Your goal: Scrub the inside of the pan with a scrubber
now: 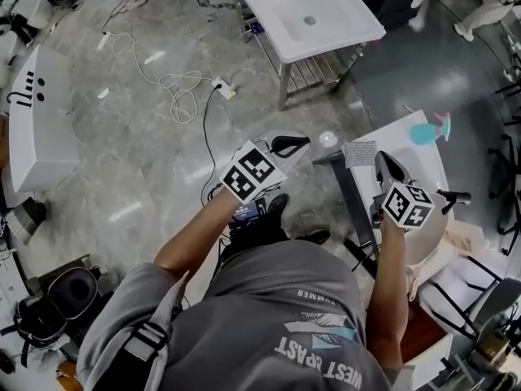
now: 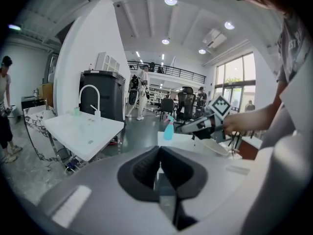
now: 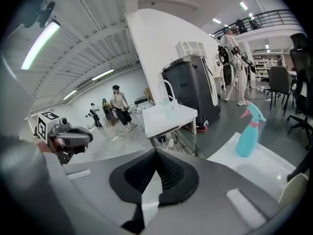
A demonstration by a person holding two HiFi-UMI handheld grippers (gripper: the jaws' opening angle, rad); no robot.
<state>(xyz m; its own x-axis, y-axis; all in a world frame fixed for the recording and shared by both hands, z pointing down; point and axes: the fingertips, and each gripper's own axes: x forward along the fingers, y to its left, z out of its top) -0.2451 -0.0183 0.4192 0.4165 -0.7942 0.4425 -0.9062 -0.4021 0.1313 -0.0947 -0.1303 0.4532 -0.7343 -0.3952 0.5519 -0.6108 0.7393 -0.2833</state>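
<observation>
My right gripper (image 1: 389, 168) hovers over the white table (image 1: 407, 141) at the right, jaws shut with nothing between them (image 3: 156, 156). Just beyond its tip lies a grey square scrubber pad (image 1: 359, 153) at the table's near-left corner. A pale round pan (image 1: 433, 236) with a dark handle (image 1: 456, 197) sits under and right of that gripper; the left gripper view catches it too, pan (image 2: 218, 147) beneath the right gripper (image 2: 195, 127). My left gripper (image 1: 291, 144) is held out over the floor, left of the table, shut and empty (image 2: 159, 152).
A teal spray bottle (image 1: 429, 131) stands at the table's far end. A white sink table (image 1: 317, 15) stands ahead, with cables (image 1: 175, 84) on the floor. A white unit (image 1: 37, 116) sits far left. People and office chairs (image 2: 168, 106) stand in the background.
</observation>
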